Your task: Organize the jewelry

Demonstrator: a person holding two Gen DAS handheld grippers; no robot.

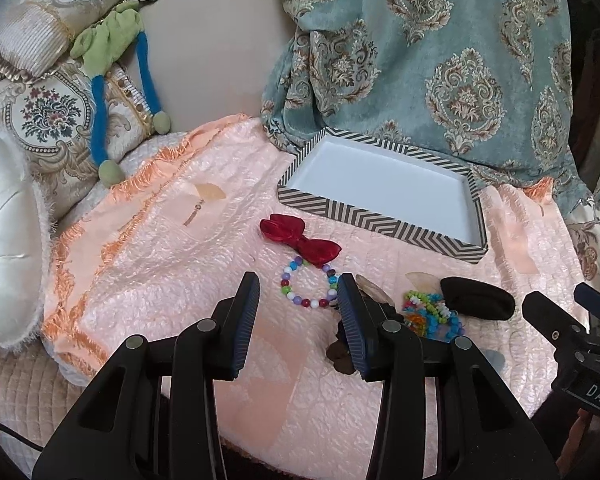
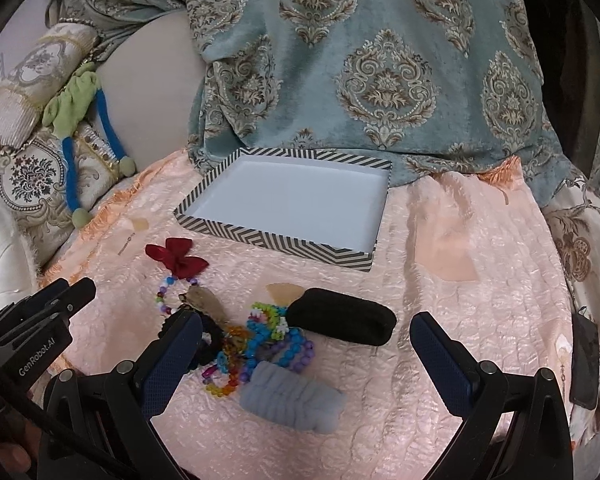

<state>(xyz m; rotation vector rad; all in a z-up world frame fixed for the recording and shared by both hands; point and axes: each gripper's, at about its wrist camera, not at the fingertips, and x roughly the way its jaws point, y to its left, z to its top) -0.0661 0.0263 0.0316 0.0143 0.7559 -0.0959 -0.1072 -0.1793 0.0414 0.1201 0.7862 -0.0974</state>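
Observation:
A striped box (image 1: 384,222) (image 2: 276,236) with a white empty inside lies on the pink quilt. In front of it lie a red bow (image 1: 300,240) (image 2: 176,258), a multicolour bead bracelet (image 1: 309,302) (image 2: 162,300), a tangle of bright bead bracelets (image 1: 432,314) (image 2: 260,344), a black band (image 1: 478,298) (image 2: 342,316) and a grey scrunchie (image 2: 292,398). My left gripper (image 1: 298,292) is open and empty just before the bead bracelet. My right gripper (image 2: 306,330) is open and empty, with the tangle and black band between its fingers in view.
A teal patterned cloth (image 1: 420,48) hangs behind the box. Ornate cushions (image 1: 48,120) and a green and blue soft toy (image 1: 108,60) lie at the left, with a white cushion (image 1: 4,240) beside them. A dark flat object (image 2: 584,360) lies at the quilt's right edge.

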